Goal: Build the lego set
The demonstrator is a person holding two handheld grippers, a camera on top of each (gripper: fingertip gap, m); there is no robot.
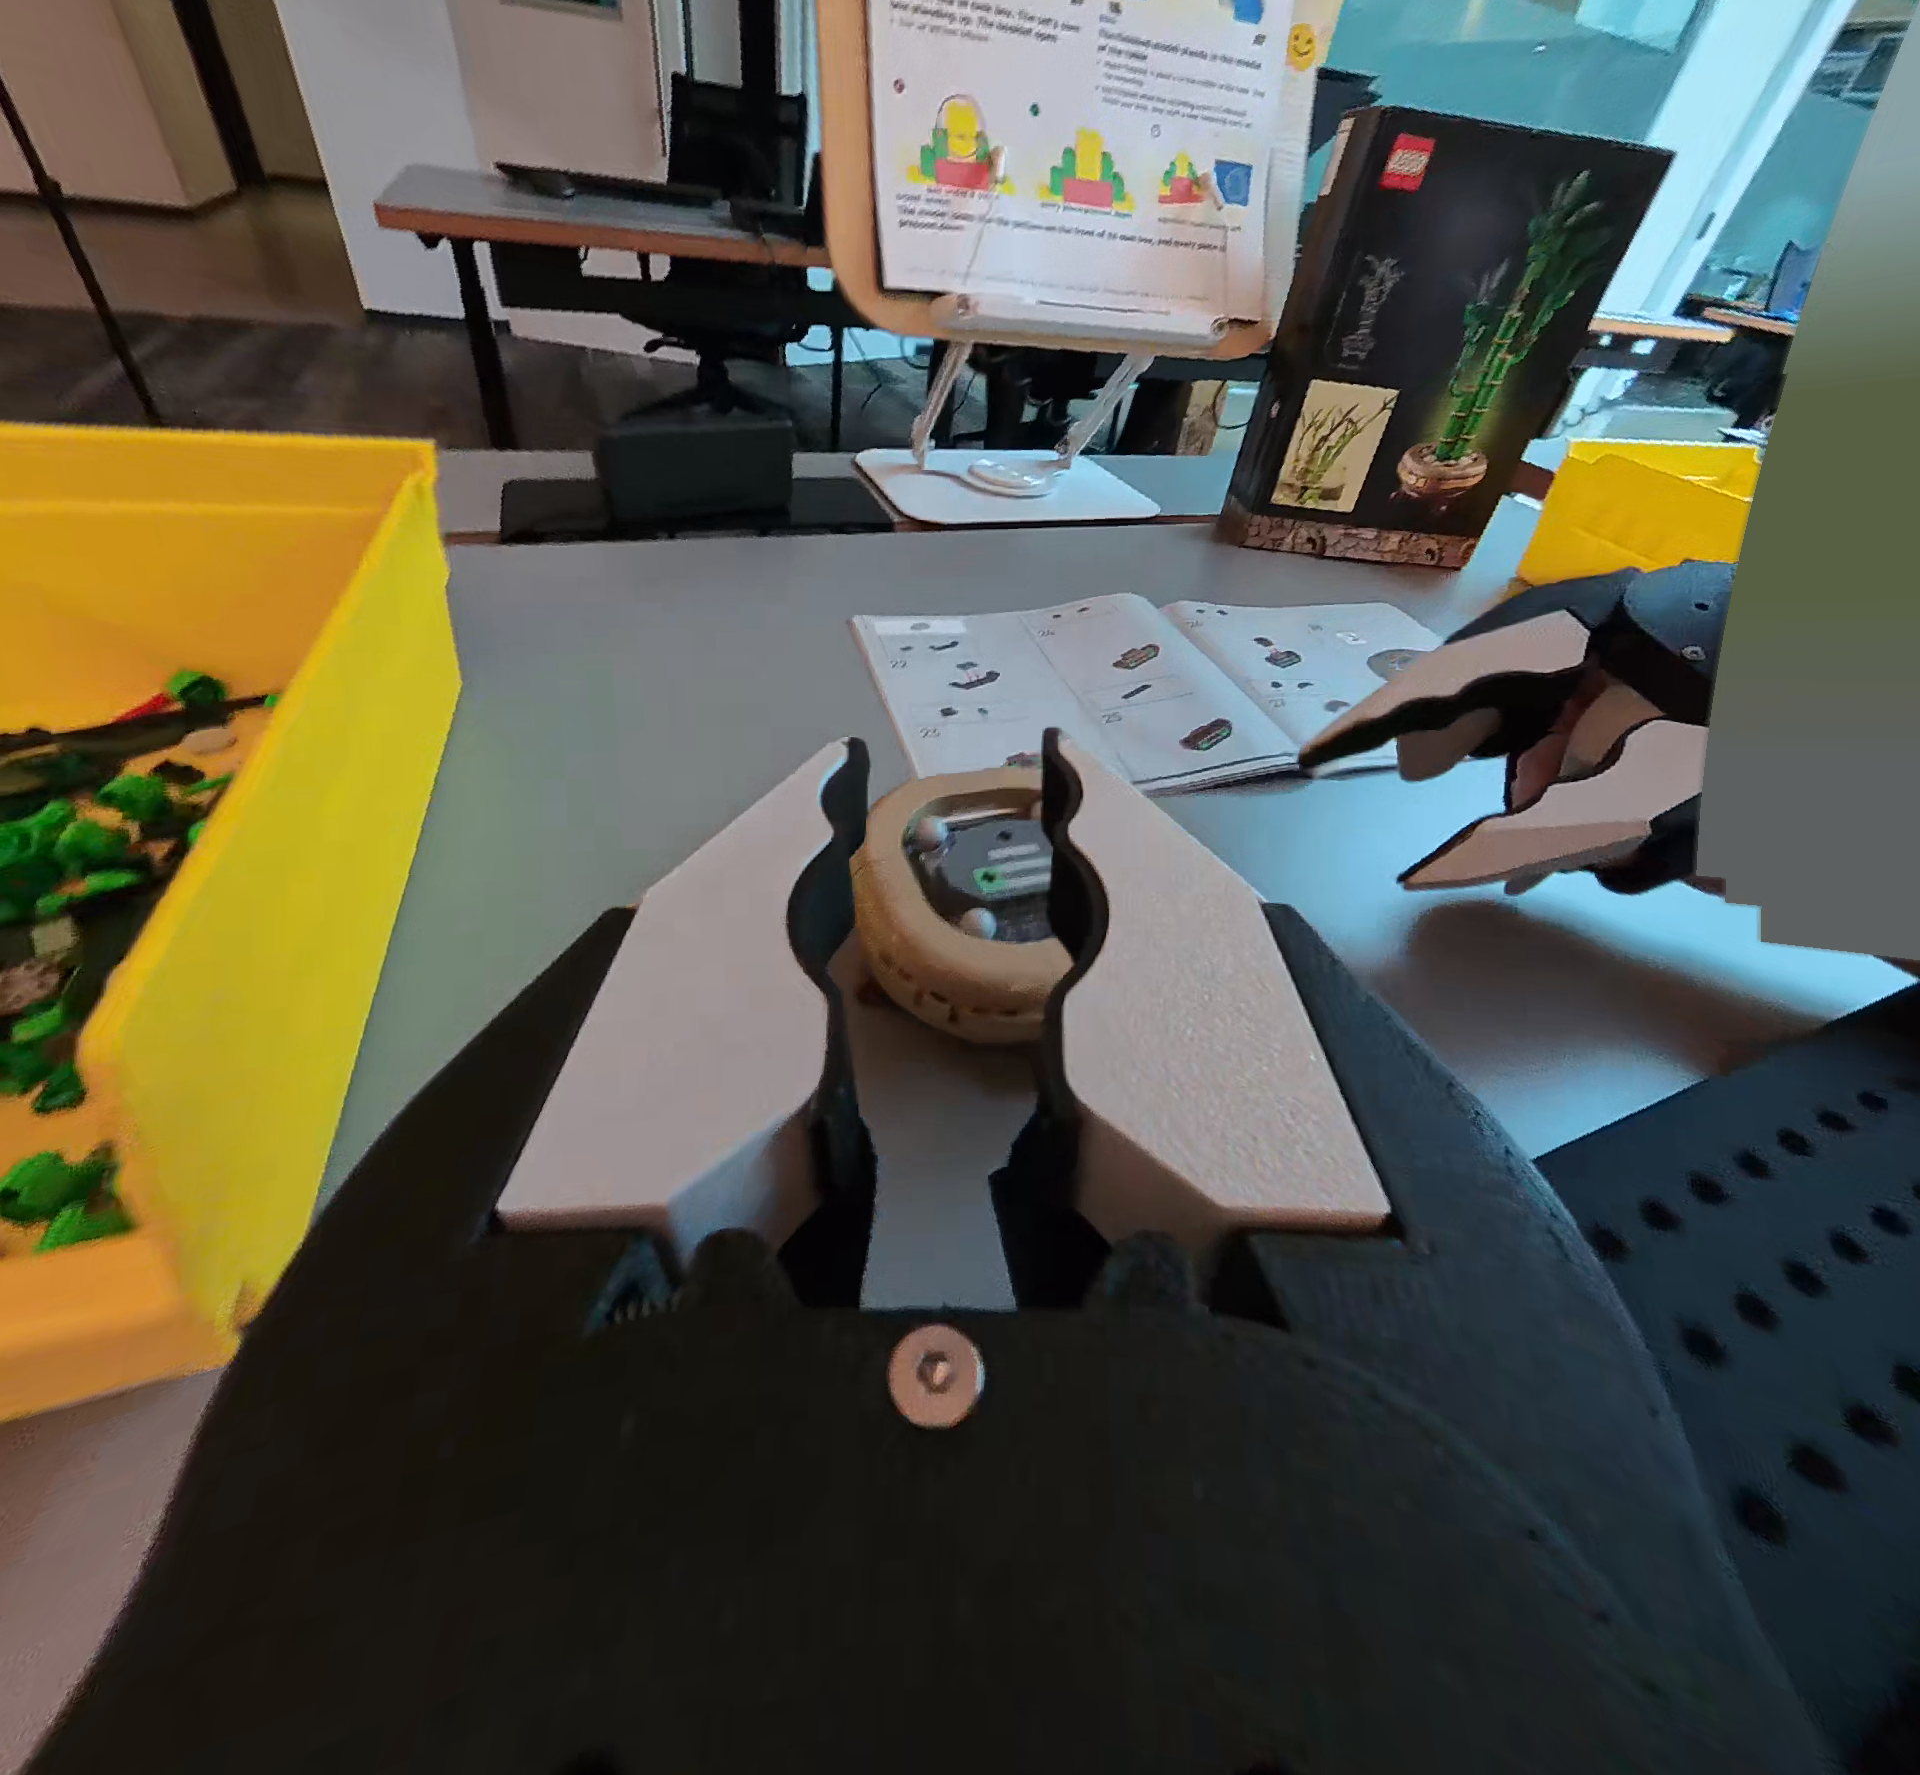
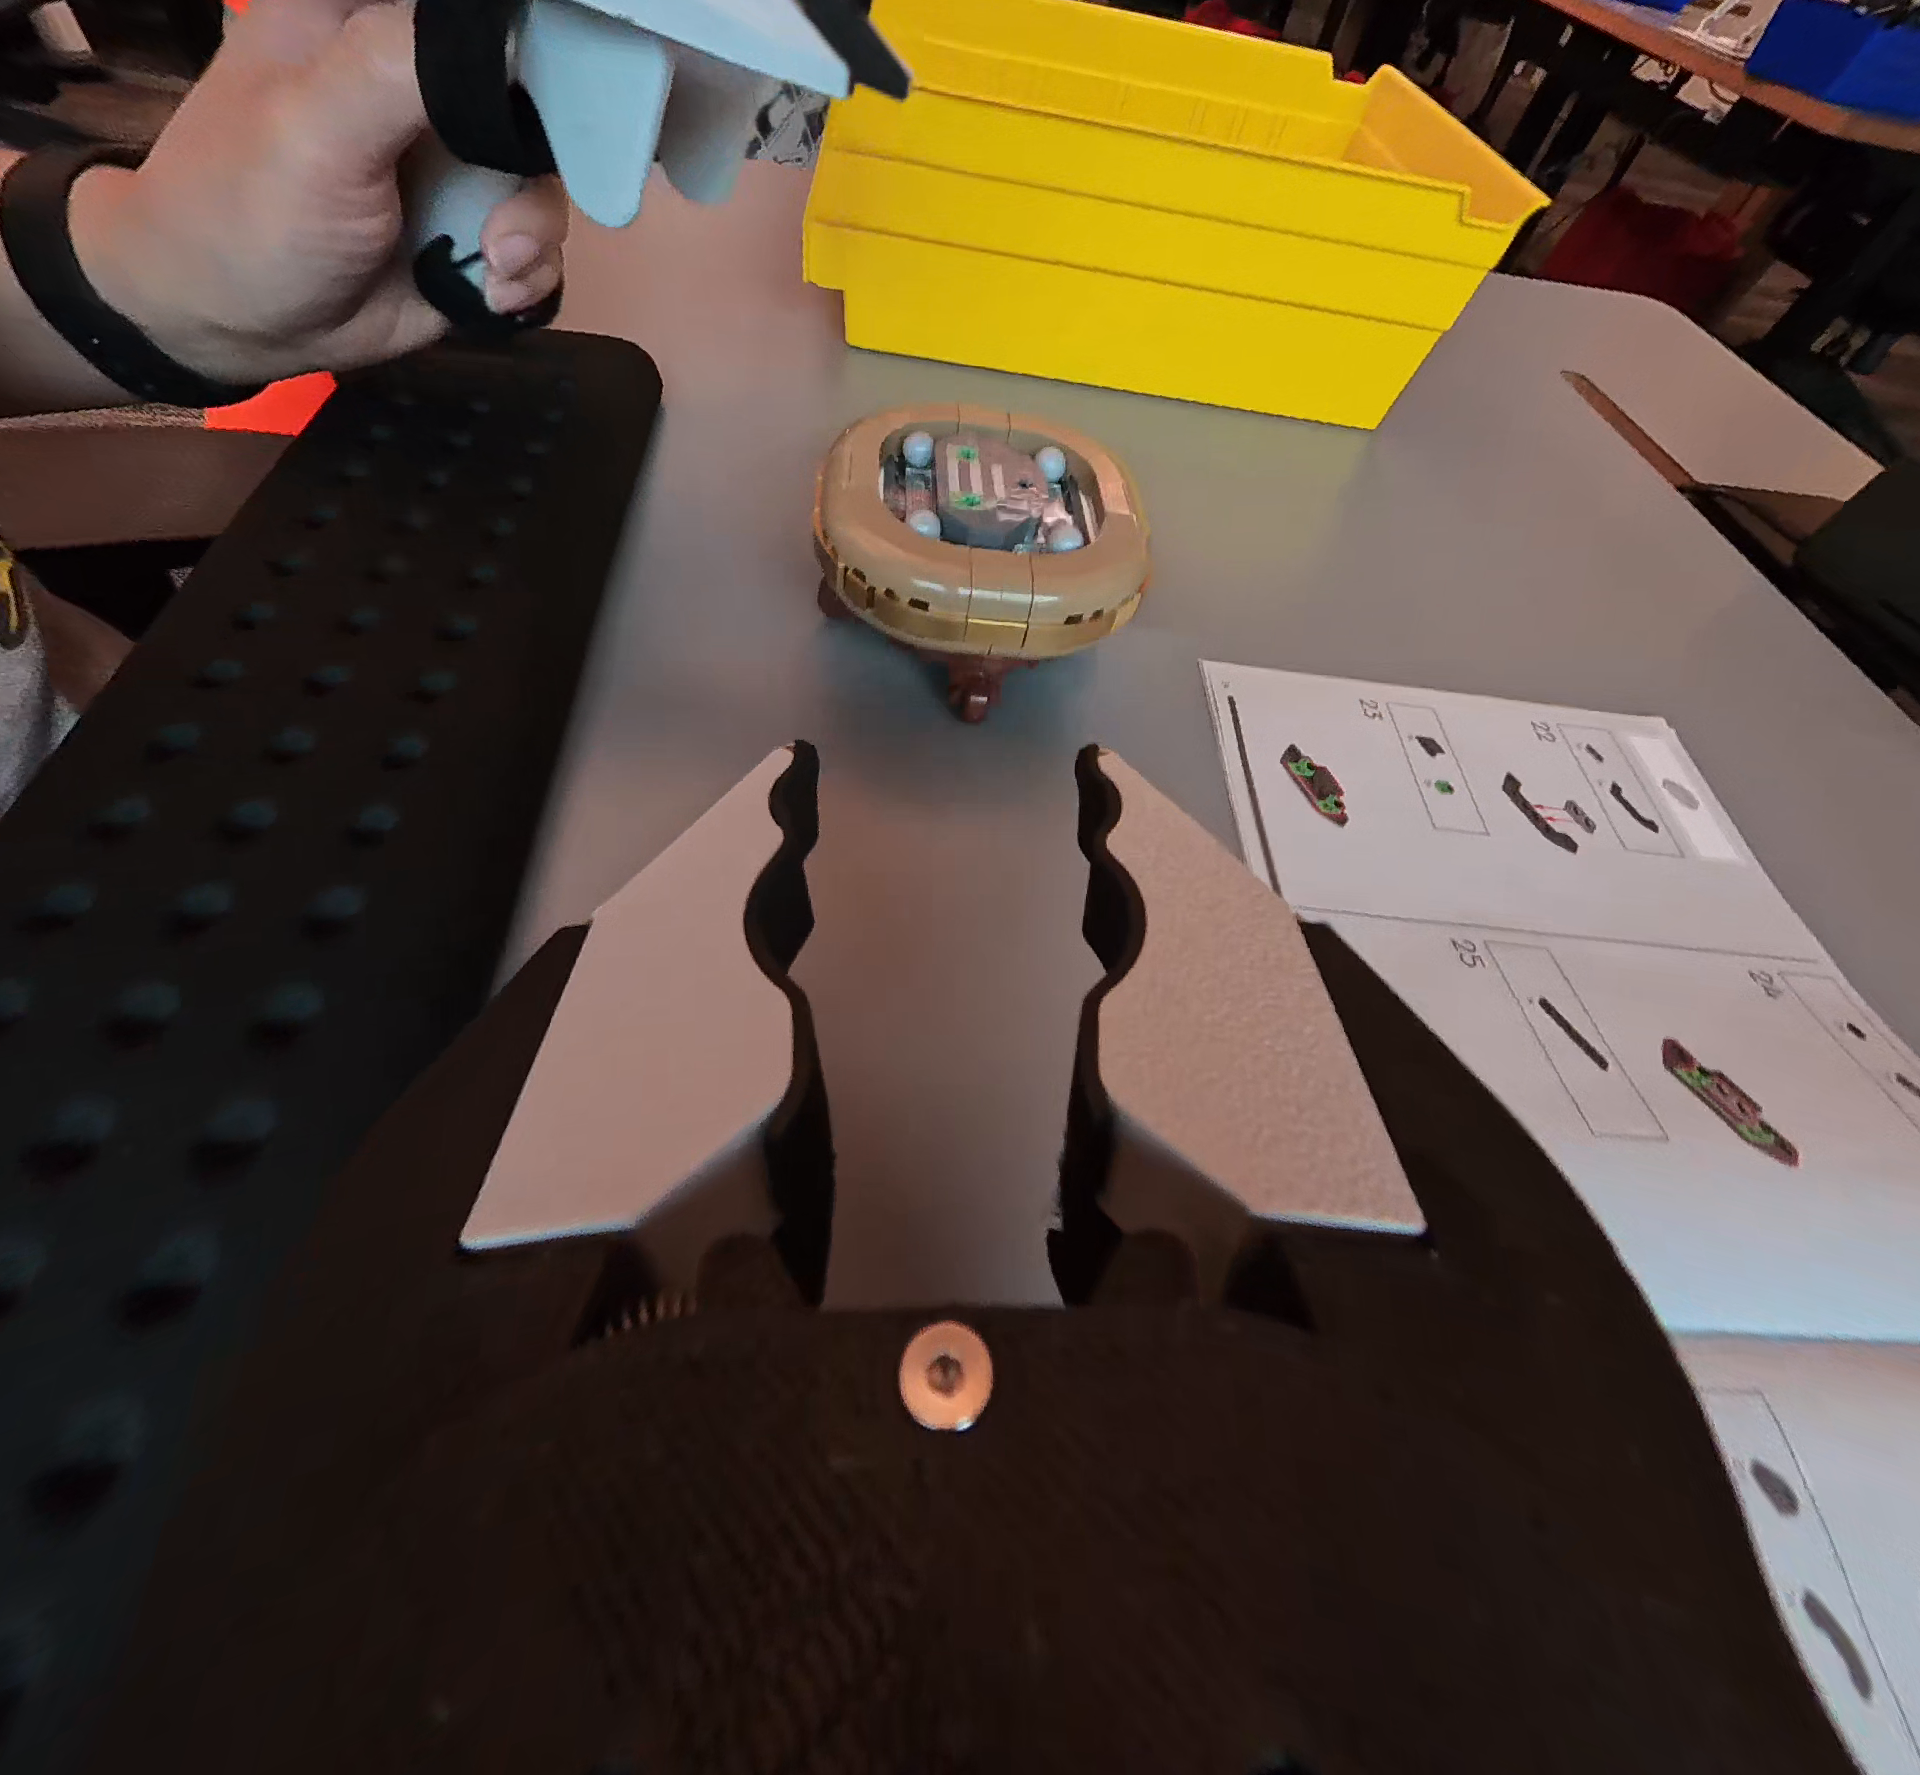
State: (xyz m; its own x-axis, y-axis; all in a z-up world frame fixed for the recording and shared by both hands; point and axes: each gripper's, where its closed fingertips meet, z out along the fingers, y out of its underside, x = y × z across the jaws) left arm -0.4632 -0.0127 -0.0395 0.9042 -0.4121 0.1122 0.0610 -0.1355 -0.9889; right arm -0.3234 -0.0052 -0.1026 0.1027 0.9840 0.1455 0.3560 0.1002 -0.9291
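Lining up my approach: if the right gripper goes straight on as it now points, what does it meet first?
Probably the tan pot base: it sits on the table dead ahead of the open right gripper, with bare tabletop between. The yellow bin lies beyond.

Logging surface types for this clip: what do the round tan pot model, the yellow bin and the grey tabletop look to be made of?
Round tan pot model: hard moulded plastic bricks, slightly glossy, seams between curved segments visible. Yellow bin: rigid plastic, smooth, stepped moulded walls. Grey tabletop: probably laminate, smooth and semi-matte, with soft reflections; the core is not visible.
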